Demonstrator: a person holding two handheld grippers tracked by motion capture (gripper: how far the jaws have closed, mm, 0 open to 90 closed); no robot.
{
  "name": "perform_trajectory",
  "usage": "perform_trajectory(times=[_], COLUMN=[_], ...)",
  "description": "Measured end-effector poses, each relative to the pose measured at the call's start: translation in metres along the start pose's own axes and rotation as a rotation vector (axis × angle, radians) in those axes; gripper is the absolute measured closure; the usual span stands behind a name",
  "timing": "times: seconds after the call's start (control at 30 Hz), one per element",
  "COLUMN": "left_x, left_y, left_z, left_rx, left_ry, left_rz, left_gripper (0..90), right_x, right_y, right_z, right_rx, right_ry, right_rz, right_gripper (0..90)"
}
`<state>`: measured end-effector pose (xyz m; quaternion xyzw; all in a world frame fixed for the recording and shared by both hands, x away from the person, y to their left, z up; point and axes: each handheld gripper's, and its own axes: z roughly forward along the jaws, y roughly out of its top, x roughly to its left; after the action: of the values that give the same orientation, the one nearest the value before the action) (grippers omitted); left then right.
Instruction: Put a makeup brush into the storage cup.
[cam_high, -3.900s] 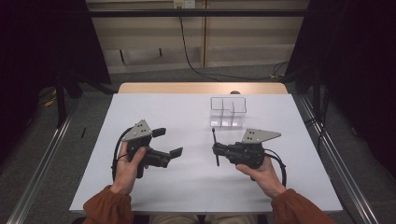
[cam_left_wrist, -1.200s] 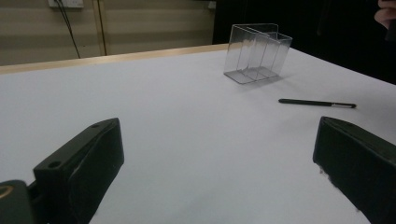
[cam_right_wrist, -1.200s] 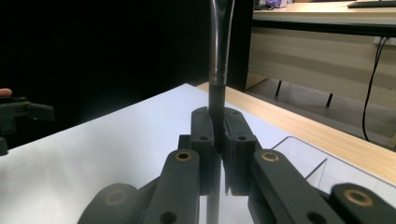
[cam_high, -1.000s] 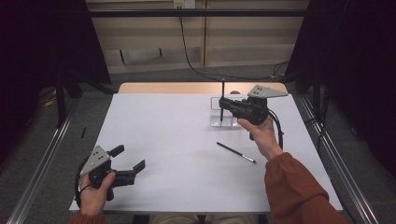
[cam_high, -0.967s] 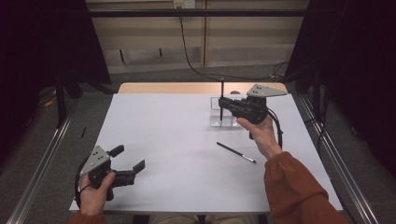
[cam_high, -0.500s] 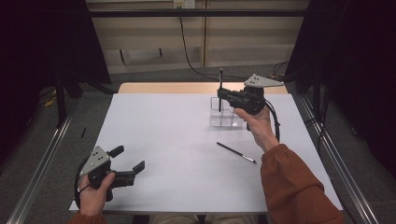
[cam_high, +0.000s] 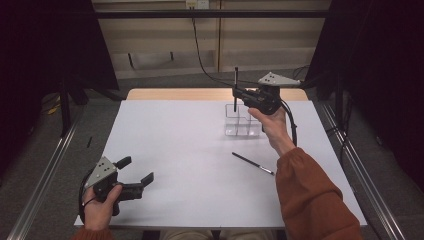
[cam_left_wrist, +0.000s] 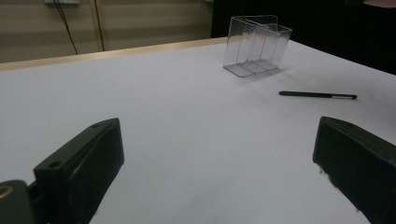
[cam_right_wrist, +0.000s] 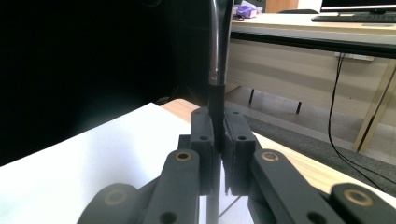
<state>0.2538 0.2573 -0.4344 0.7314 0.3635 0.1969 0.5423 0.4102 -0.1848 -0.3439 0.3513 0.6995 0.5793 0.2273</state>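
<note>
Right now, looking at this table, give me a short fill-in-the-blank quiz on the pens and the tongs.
1. The right tongs grip a black pen that stands ____.
2. That pen hangs above the clear ____.
3. The second pen lies flat on the ____.
4. The left tongs are ____ and hold nothing.
Missing words: upright; organizer; table; open

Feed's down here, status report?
Right gripper shut on upright pen, above clear organizer. Left gripper open, empty. Second pen on table.
</note>
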Motion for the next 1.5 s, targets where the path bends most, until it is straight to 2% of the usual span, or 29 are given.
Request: perform_trajectory(times=[0.6, 0.77, 1.13, 1.5], left_x=[0.001, 0.001, 0.002, 0.002], left_y=[-0.001, -0.002, -0.003, -0.002], left_z=[-0.001, -0.001, 0.002, 0.004], left_rx=[0.005, 0.003, 0.018, 0.011], left_ry=[-0.008, -0.014, -0.012, -0.014], left_rz=[-0.007, 0.003, -0.001, 0.001], left_gripper=[2.0, 2.0, 2.0, 2.0], right_x=[-0.012, -0.016, -0.02, -0.019], right_y=[-0.016, -0.02, -0.031, -0.045], right_z=[0.021, 0.024, 0.031, 0.037], right_rx=[0.032, 0.043, 0.063, 0.084], right_ry=[-0.038, -0.049, -0.048, -0.042], right_rz=[0.024, 0.032, 0.047, 0.059], right_gripper=[84.4, 84.4, 84.4, 84.4])
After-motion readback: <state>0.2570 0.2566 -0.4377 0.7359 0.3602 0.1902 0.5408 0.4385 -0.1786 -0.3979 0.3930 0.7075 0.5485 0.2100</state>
